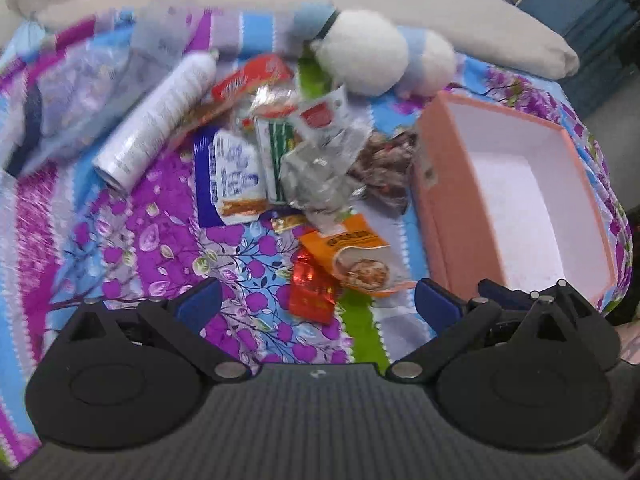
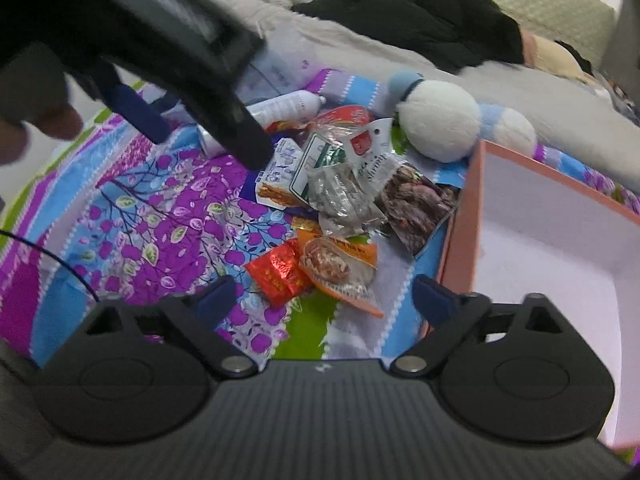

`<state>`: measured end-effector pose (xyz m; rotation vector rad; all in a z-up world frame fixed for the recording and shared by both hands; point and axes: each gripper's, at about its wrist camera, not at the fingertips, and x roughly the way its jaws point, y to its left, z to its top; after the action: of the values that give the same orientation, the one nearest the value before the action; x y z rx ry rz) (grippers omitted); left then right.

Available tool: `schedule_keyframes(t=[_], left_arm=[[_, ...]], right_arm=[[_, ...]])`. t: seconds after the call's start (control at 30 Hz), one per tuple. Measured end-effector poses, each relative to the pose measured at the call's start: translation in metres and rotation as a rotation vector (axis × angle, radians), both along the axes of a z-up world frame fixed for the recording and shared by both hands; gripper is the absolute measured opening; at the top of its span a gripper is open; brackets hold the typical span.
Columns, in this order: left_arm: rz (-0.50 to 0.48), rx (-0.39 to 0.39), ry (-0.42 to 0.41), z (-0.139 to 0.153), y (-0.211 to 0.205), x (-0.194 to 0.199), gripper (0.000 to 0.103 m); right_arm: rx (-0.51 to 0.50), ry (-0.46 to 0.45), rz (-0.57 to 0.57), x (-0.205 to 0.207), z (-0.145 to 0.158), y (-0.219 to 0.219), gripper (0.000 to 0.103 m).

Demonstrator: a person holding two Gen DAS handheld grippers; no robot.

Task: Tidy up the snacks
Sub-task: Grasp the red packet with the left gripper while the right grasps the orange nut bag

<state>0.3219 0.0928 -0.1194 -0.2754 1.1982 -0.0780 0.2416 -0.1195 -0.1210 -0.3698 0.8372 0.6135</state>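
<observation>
bed (image 2: 400, 52) – grey cover | floral spread (image 1: 152, 248) | black clothes (image 2: 432, 20)

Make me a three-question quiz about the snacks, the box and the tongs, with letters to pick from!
1. Where is the box?
A. right of the snack pile
B. left of the bottle
C. on top of the plush

2. What colour is the box outside?
A. green
B. pink
C. black

3. How are the right tongs?
A. shut on a packet
B. open, holding nothing
C. shut on the box

Answers:
1 A: in the left wrist view the box lies right of the snack pile.
2 B: its outer walls are pink, the inside white.
3 B: the blue fingers stand apart over the red packet without touching it.
</observation>
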Motion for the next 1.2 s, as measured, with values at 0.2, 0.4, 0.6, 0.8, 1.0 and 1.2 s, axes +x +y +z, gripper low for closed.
schedule_keyframes(t=[0.2,0.4,0.6,0.8,1.0,1.2], left_arm=[[0.015,-0.111,0.04,-0.057,0.027,0.025,0.1],[0.013,-0.194,0.096,-0.103,0.038,0.039,0.086],[0.006,-0.251,0.113,-0.131,0.042,0.045,0.073],[-0.03,-0.289,0.087,-0.141,0.038,0.05,0.071],[-0.096,-0.259,0.049,-0.146,0.018,0.055,0.067],[-0.203,-0.173,0.0,-0.149,-0.011,0.062,0.066]], right_arm=[[-0.054,-0.03,0.105,0.013,-0.022,0.026,0.078],[-0.142,-0.081,0.145,0.024,-0.056,0.05,0.079],[-0.253,-0.143,0.141,0.03,-0.09,0.064,0.078],[-0.26,-0.129,0.079,0.037,-0.101,0.058,0.047],[-0.213,-0.111,-0.014,0.037,-0.093,0.047,0.041],[-0.156,-0.103,-0.139,0.034,-0.082,0.034,0.039]])
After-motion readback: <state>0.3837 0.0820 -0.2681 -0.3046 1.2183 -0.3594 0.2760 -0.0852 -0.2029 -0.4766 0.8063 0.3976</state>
